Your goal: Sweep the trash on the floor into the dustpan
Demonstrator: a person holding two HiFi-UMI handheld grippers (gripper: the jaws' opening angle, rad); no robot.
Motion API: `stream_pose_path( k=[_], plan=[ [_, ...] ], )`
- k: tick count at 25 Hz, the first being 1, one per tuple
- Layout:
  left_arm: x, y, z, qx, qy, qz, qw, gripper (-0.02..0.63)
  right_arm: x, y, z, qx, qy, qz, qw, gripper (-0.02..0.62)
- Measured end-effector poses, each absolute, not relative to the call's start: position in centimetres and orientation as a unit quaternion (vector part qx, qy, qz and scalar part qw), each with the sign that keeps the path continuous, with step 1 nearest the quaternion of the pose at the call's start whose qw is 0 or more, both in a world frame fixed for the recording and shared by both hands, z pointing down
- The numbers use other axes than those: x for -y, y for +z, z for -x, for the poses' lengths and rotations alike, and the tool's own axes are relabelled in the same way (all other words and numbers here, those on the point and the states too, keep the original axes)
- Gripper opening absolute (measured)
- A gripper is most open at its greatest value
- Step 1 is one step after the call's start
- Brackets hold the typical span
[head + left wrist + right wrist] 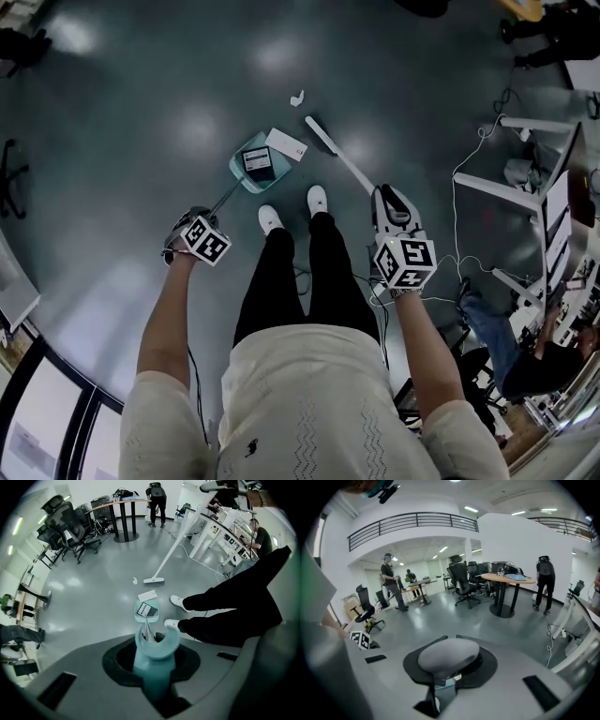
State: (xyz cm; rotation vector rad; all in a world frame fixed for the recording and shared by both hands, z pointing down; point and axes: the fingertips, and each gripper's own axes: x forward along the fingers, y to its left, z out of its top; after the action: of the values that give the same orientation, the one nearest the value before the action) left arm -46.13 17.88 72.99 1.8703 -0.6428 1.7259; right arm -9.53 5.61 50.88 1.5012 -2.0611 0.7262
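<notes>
My left gripper (194, 228) is shut on the long handle (156, 648) of a teal dustpan (260, 162), which rests on the grey floor in front of the person's white shoes. A dark flat packet (146, 610) lies in the pan. A white card (286, 143) lies on the floor touching the pan's far edge. A small crumpled white scrap (297, 97) lies farther out. My right gripper (391, 208) is shut on the broom handle, whose grey top end (448, 655) fills the jaws. The white broom head (321, 135) sits on the floor just right of the card.
White desk legs (511, 159) and cables (461, 216) stand to the right, with a seated person (525, 356) beyond. Office chairs (70, 531) and a round table (123, 513) stand far off, with people near them. My left gripper's marker cube (362, 639) shows in the right gripper view.
</notes>
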Motion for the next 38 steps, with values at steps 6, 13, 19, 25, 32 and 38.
stream_pose_path(
  k=[6,13,19,25,32,38],
  plan=[
    [-17.1,73.2,43.4,0.240,0.632,-0.693,0.250,0.089,-7.7,50.4,15.0,0.793,0.279,-0.477,0.256,0.069],
    [-16.7,73.6,43.1,0.248,0.627,-0.689,0.264,0.089,-9.8,49.2,18.7,0.821,0.302,-0.414,0.252,0.069],
    [-17.1,73.9,43.6,0.280,0.606,-0.679,0.306,0.089,-9.9,47.6,18.6,0.820,0.309,-0.404,0.263,0.069],
    [-17.7,73.6,43.7,0.307,0.587,-0.669,0.336,0.089,-8.3,46.7,17.5,0.810,0.353,-0.390,0.259,0.069],
    [-19.3,72.9,43.3,0.355,0.540,-0.663,0.379,0.089,-3.7,42.3,15.1,0.788,0.377,-0.436,0.215,0.068],
    [-18.3,72.2,41.6,0.380,0.526,-0.651,0.394,0.089,6.1,36.9,9.4,0.785,0.354,-0.481,0.169,0.067]
  ],
)
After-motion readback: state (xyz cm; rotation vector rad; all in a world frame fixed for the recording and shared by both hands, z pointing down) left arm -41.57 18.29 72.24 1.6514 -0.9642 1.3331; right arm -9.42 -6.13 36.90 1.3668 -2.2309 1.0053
